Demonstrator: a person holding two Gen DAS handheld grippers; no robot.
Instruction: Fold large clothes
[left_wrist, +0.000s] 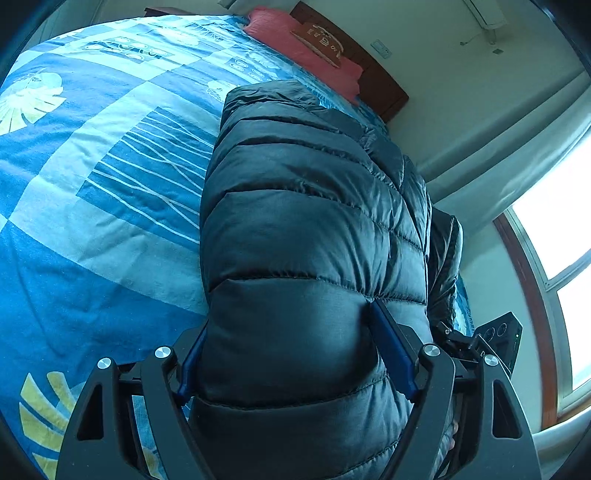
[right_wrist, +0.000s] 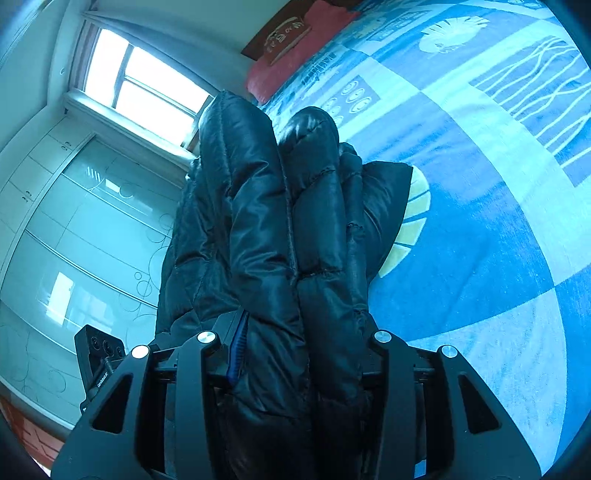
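- Left gripper (left_wrist: 291, 354): its blue pads (left_wrist: 393, 360) clamp a thick bundle of the black puffer jacket (left_wrist: 303, 206), which stretches ahead over the bed's right edge, above the blue patterned quilt (left_wrist: 92, 184).
- Right gripper (right_wrist: 295, 354): pinching 2 or 3 stacked layers of that jacket.
- My read: already doubled, mid-fold; laying flat and squaring remain.

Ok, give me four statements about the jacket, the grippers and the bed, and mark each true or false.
1. The left gripper is clamped on the black puffer jacket. True.
2. The right gripper is open with nothing between its jaws. False: it grips bunched jacket folds.
3. The bedspread is plain white. False: it is blue patchwork with leaf prints.
4. A red pillow lies by the wooden headboard. True.
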